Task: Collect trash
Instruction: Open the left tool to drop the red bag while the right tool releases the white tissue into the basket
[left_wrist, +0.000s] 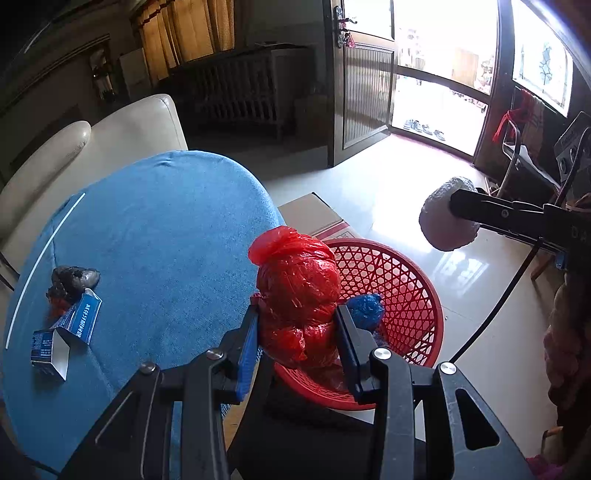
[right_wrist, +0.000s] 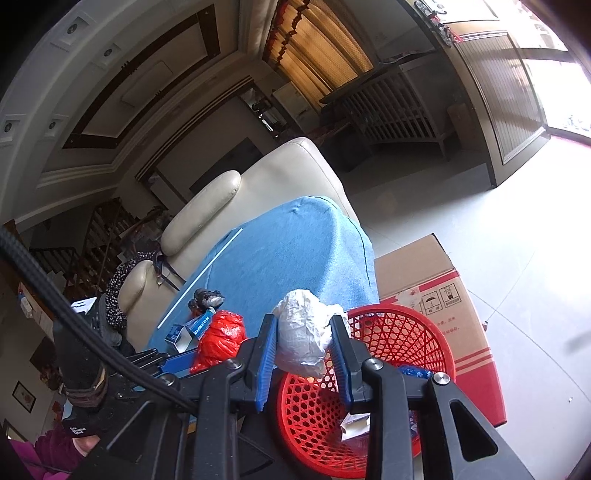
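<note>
Clamped between the pads of the left hand-held gripper (left_wrist: 299, 332) is a crumpled red plastic bag (left_wrist: 299, 295), held up over the near rim of the red mesh basket (left_wrist: 406, 295), which looks like the right spot to let it fall straight in. Beside it the right hand-held gripper (right_wrist: 304, 350) is clenched on a wad of white crumpled plastic (right_wrist: 303, 332), also raised above the basket's opening, so both pieces of trash seem to be waiting for the drop. Down in the basket I can already make out a scrunched blue wrapper (left_wrist: 365, 310) against the wall and, in the right wrist view, a small white scrap of paper (right_wrist: 354, 424) on the bottom; the rest of the basket is see-through lattice and mostly bare. A cardboard box (right_wrist: 436, 288) stands on the floor just behind the basket. Off to the left, the bench under its blue cloth (left_wrist: 159, 229) carries more to collect: a torn-open blue carton (left_wrist: 66, 332), with a dark crumpled wrapper (left_wrist: 74, 278) touching its far end, and a long white straw-like stick (left_wrist: 44, 266) near the edge. A cream leather armchair (left_wrist: 110, 144) sits behind the bench.
</note>
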